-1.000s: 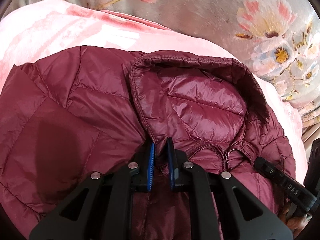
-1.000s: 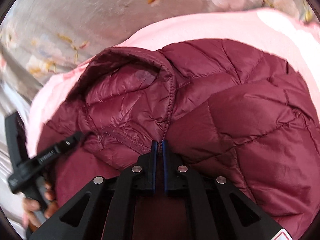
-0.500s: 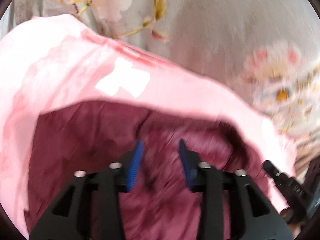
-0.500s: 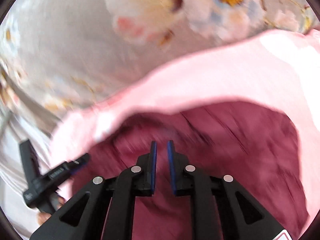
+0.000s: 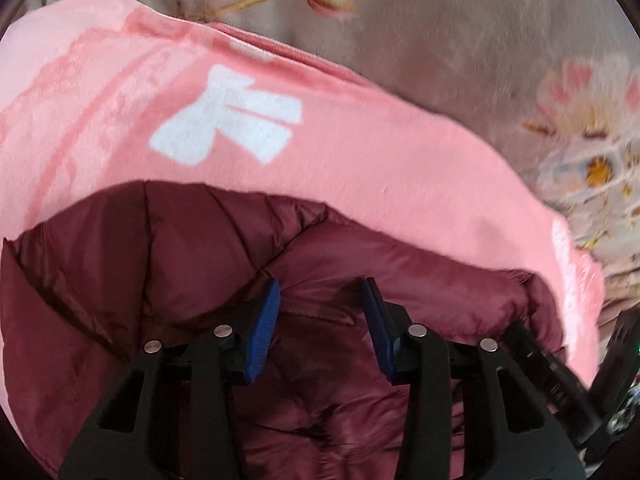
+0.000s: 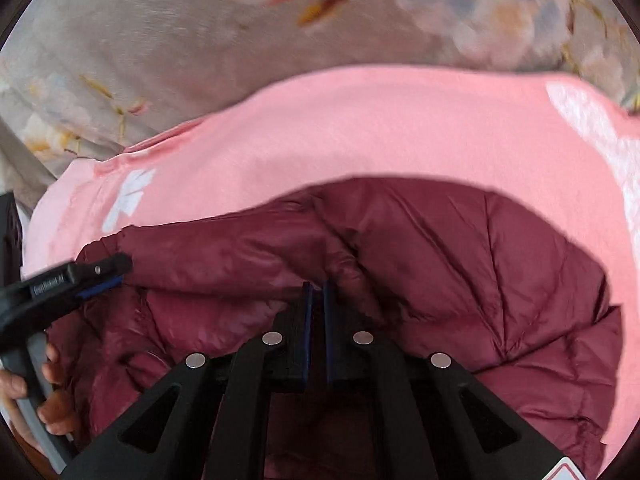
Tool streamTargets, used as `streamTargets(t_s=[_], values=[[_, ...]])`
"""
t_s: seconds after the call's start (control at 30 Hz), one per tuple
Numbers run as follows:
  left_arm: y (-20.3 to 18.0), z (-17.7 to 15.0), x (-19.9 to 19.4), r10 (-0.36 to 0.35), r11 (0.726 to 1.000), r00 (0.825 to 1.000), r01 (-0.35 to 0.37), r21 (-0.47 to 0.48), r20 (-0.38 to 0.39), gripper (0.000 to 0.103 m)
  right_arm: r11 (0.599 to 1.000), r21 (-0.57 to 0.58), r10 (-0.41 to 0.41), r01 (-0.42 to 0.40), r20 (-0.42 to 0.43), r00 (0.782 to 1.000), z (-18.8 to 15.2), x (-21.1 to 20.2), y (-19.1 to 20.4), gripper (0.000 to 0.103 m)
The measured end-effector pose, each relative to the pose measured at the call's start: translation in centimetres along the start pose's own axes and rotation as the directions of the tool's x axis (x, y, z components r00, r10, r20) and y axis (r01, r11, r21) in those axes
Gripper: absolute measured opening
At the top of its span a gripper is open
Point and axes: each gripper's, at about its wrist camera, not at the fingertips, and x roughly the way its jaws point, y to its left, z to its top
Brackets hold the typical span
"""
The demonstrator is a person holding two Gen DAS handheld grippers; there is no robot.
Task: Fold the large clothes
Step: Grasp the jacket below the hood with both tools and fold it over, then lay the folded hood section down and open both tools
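Note:
A maroon quilted jacket [image 5: 160, 248] lies on a pink blanket [image 5: 360, 160], its top edge folded over so the hood is no longer spread out. My left gripper [image 5: 322, 284] hovers over that folded edge. Its jaws stand apart and are closing, with jacket cloth below the gap and the blue pads [image 5: 264, 320] not pressing on it. In the right wrist view the same jacket [image 6: 460, 264] fills the lower half. My right gripper [image 6: 317, 284] is shut, tips at the folded edge, no cloth visibly pinched. The left gripper [image 6: 100, 276] shows at that view's left edge.
Grey floral bedding [image 5: 480, 40] lies beyond the pink blanket [image 6: 360, 128], which has white bow prints [image 5: 228, 116]. A person's hand [image 6: 52, 384] holds the left gripper's handle. The right gripper's body [image 5: 560, 380] shows at the lower right of the left wrist view.
The hood, spread open before, is now folded down onto the jacket. The left gripper let go of the cloth and opened. Both grippers shifted, and more pink blanket shows.

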Motion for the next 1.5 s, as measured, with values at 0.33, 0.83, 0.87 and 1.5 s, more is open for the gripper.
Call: streamTargets(t_s=[0.33, 0.83, 0.87, 1.5], values=[[-1.9, -2.7, 0.7, 0.117, 0.979, 0.986, -0.135, 0.155, 0.122, 0.040, 1.000, -0.027, 0.002, -0.001, 0.039, 0.999, -1.0, 1.1, -0.6, 0.000], [-3.4, -3.0, 0.8, 0.247, 0.928, 0.956, -0.280, 0.247, 0.156, 0.043, 0.995, -0.078, -0.060, 0.064, 0.059, 0.996, -0.9, 1.5, 0.5, 0.000], [-3.4, -3.0, 0.8, 0.249, 0.927, 0.956, -0.282, 0.248, 0.157, 0.043, 0.994, -0.082, -0.064, 0.069, 0.059, 0.996, -0.9, 1.6, 0.5, 0.000], [-4.6, -3.7, 0.2, 0.351, 0.874, 0.920, -0.389, 0.291, 0.176, 0.058, 0.985, -0.127, -0.112, 0.116, 0.039, 0.993, -0.9, 0.9, 1.4, 0.000]])
